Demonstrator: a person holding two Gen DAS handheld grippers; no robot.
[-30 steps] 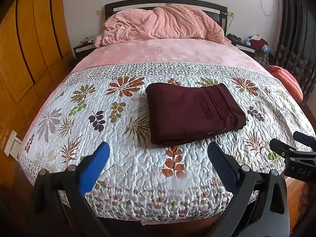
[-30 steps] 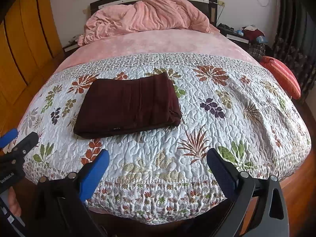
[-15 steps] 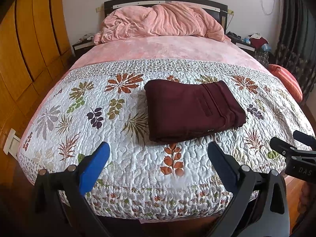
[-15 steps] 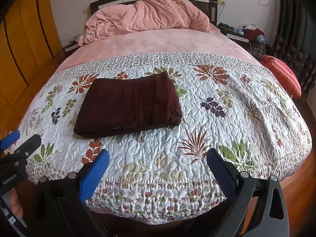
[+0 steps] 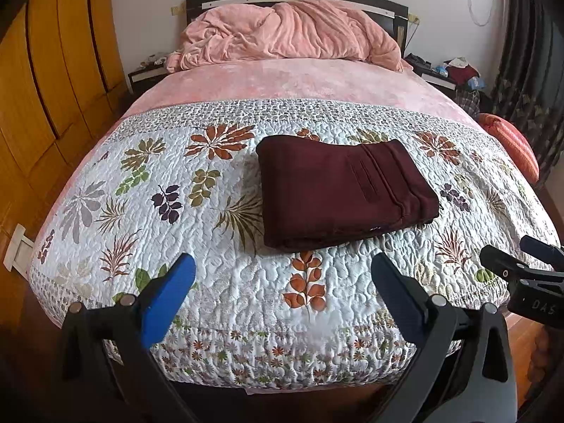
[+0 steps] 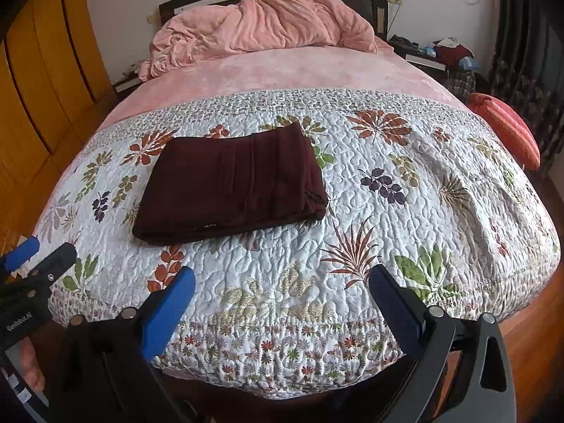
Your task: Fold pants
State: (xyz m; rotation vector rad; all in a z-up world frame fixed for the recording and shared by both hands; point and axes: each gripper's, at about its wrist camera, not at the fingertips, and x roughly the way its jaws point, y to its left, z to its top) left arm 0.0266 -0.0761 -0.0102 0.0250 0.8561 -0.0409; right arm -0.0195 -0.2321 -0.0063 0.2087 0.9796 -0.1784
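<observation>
White lettering reads "DAS" on the black body of the right gripper (image 5: pixel 521 264) where it enters the left wrist view at 4 o'clock, and "GenRobot.AI" on the left gripper (image 6: pixel 35 257) where it shows at 8 o'clock in the right wrist view. A tiny pale mark sits on the near edge of the pants (image 5: pixel 343 190), too small to read.

The pants lie folded into a dark maroon rectangle on the floral quilt (image 5: pixel 225 275) of the bed (image 5: pixel 289 81), apart from both grippers. In the left wrist view the bundle sits just right of centre; its long axis runs roughly from 9 to 3 o'clock, tilted so the right end drops toward 4. A welt pocket and stitched seams show on top near the right end, running from 11 toward 5 o'clock. In the right wrist view the pants (image 6: pixel 232 183) lie toward 10 o'clock of centre, the thick layered edge facing the camera.

Each gripper stands wide, its blue pads well apart with nothing between them, hovering over the foot of the bed.

A rumpled pink blanket (image 5: pixel 289 35) is heaped at 12 o'clock against the headboard, and an orange cushion (image 5: pixel 511 144) lies at 3 o'clock.
</observation>
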